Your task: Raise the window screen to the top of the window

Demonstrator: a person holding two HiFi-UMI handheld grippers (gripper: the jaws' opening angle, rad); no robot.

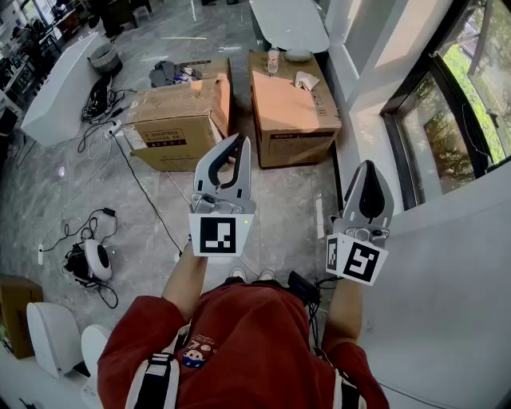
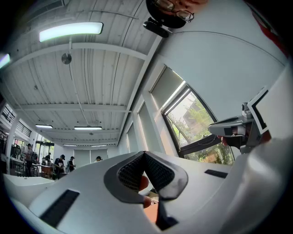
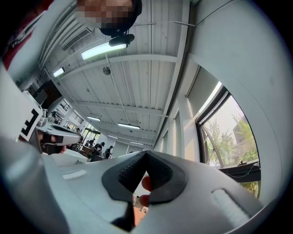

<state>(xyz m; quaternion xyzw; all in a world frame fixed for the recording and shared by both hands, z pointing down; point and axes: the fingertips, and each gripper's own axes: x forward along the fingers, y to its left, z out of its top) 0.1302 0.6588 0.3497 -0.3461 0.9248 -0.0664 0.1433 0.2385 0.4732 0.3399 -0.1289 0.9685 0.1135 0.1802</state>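
The window (image 1: 447, 120) is to my right, dark-framed, with green trees outside. In the left gripper view a grey panel (image 2: 167, 87) covers the top part of the window (image 2: 197, 123); I cannot tell if it is the screen. My left gripper (image 1: 238, 138) is held up in front of me, its jaws shut with nothing between them (image 2: 144, 153). To its right my right gripper (image 1: 368, 164) is closer to the window sill (image 1: 363, 132), also shut and empty (image 3: 146, 152). Neither gripper touches the window.
Two cardboard boxes (image 1: 180, 120) (image 1: 291, 108) stand on the floor ahead, with a bottle (image 1: 273, 60) on the right one. A white table (image 1: 291, 24) is behind them. Cables (image 1: 104, 112) and a white device (image 1: 97, 260) lie at left. A white wall (image 1: 455, 264) is at right.
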